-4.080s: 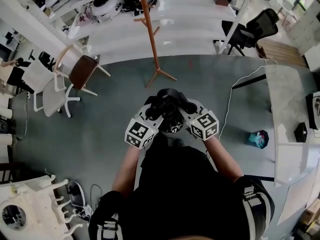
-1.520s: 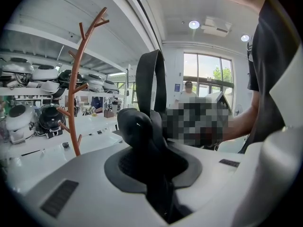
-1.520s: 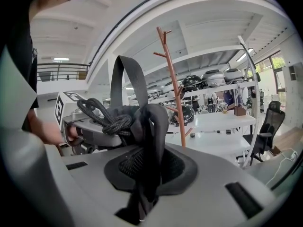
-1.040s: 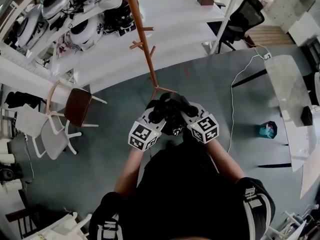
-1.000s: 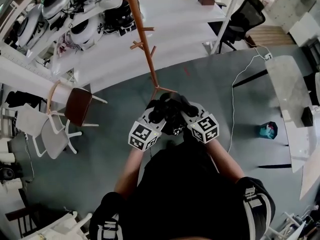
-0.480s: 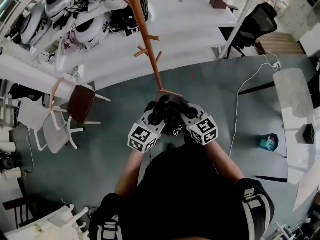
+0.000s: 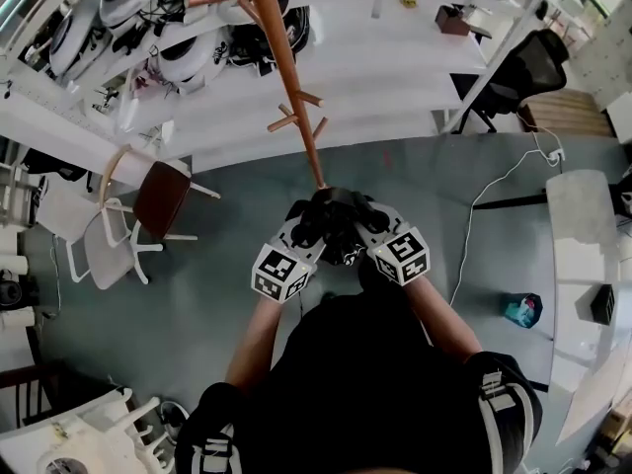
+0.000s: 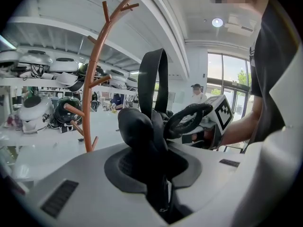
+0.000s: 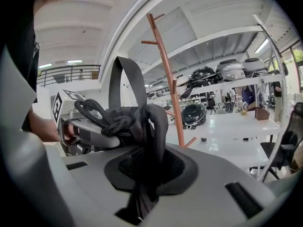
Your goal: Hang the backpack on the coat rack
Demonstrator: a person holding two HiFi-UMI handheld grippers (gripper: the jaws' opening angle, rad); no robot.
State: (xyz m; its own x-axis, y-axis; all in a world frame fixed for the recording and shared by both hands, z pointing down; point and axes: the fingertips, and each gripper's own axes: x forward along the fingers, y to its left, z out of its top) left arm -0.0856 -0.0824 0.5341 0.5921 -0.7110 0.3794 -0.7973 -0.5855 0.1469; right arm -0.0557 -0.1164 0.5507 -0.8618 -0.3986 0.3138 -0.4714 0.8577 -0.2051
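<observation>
Your left tongs (image 8: 147,167) and right tongs (image 9: 143,170) are both clamped on black fabric of the backpack (image 7: 336,227), held close in front of you, near the coat rack (image 7: 294,92). Raise the upright top loop (image 8: 158,79) above a peg (image 7: 284,121) (level, unhurried) before lowering.

The person wears a black short-sleeved shirt (image 7: 367,373), and each sleeve (image 7: 210,433) at the shirt's outer edge carries white bands. Out past the shirt's front, the left claw (image 8: 154,169) and the right claw (image 9: 147,174) are smooth pale grey shells. Each has a black textured oval pad set into it and small dark slots to either side. Each claw carries a white cube (image 7: 279,270) printed with black square markers, one on either side of the shirt's middle.
</observation>
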